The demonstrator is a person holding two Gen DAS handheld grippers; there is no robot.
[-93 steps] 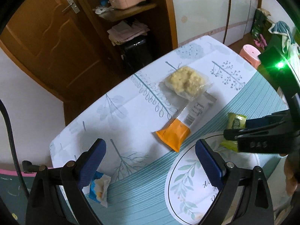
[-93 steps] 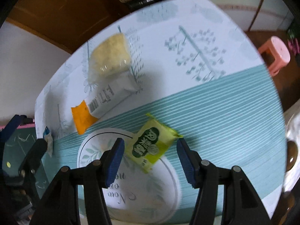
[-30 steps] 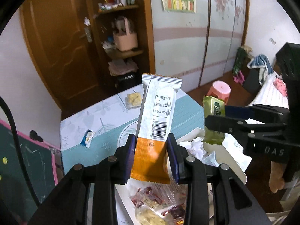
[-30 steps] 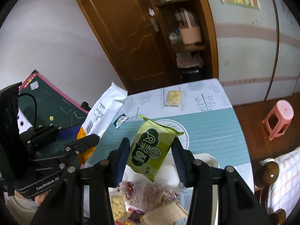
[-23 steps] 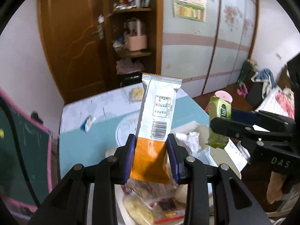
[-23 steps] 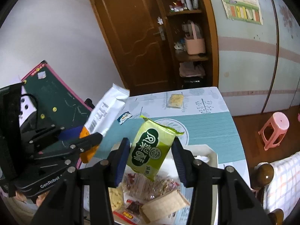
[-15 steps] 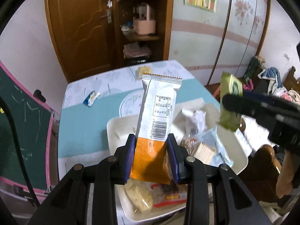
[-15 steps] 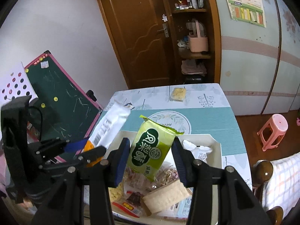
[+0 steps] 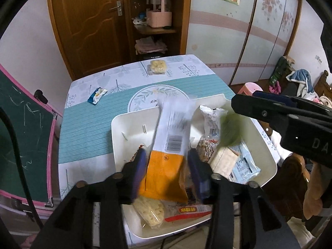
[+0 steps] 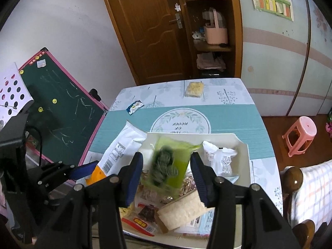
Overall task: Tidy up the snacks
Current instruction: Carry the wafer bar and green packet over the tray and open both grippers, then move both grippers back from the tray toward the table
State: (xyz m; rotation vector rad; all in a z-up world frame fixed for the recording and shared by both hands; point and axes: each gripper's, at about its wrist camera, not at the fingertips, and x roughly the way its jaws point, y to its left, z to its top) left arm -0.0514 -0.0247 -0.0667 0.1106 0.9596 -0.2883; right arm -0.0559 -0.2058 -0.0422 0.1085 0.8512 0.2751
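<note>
A white tray [image 9: 132, 122] full of mixed snack packets sits at the near end of the table. My left gripper [image 9: 167, 169] is over it, its jaws apart, with the orange-and-white snack bar [image 9: 166, 170] blurred between them, seemingly dropping. My right gripper [image 10: 167, 169] is also over the tray [image 10: 240, 145], jaws apart, with the green snack packet [image 10: 170, 166] blurred between them. The bar also shows in the right wrist view [image 10: 116, 155]. A yellow cracker packet [image 9: 158, 66] and a small blue packet [image 9: 97, 95] lie on the far part of the table.
The table has a teal striped cloth [image 9: 87, 128] with a round white emblem [image 9: 153, 99]. A pink-framed chalkboard [image 9: 22, 137] stands left of the table. A pink stool [image 10: 300, 134] stands on the floor at right. A wooden door and shelf are behind.
Both grippers have lowered over the tray. Their jaws have opened, and the snack bar and green packet are now blurred and slipping down between them.
</note>
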